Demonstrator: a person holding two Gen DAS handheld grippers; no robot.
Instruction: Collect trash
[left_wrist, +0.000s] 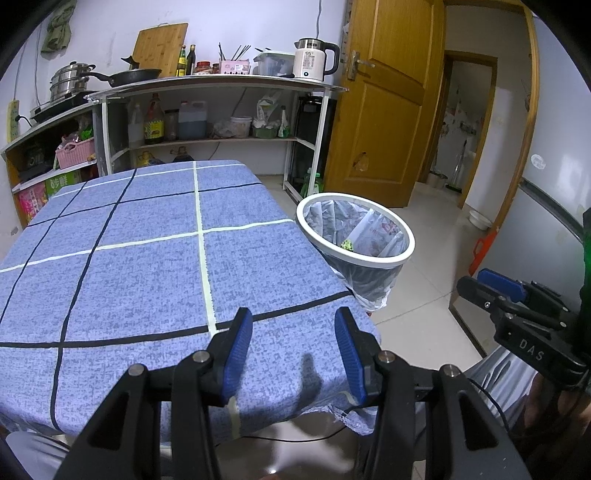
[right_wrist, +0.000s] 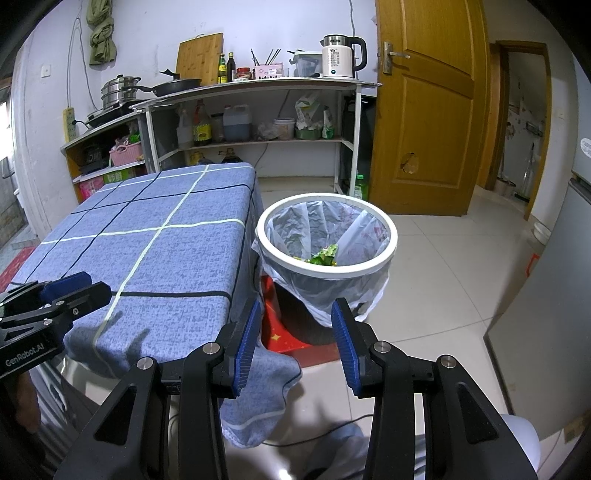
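Note:
A white-rimmed trash bin lined with a clear bag stands on the floor right of the table, with green wrappers at its bottom. The same bin shows beside the table's right edge in the left wrist view, a green scrap inside. My left gripper hovers open over the near edge of the blue checked tablecloth, nothing between its blue pads. My right gripper is open and empty past the table's near right corner, in front of the bin. Each gripper appears at the other view's edge: the right one, the left one.
Kitchen shelves with bottles, pans and a kettle line the back wall. A wooden door stands open at the right, and a grey fridge flanks the tiled floor. A red stool sits under the bin. The person's grey trousers show below.

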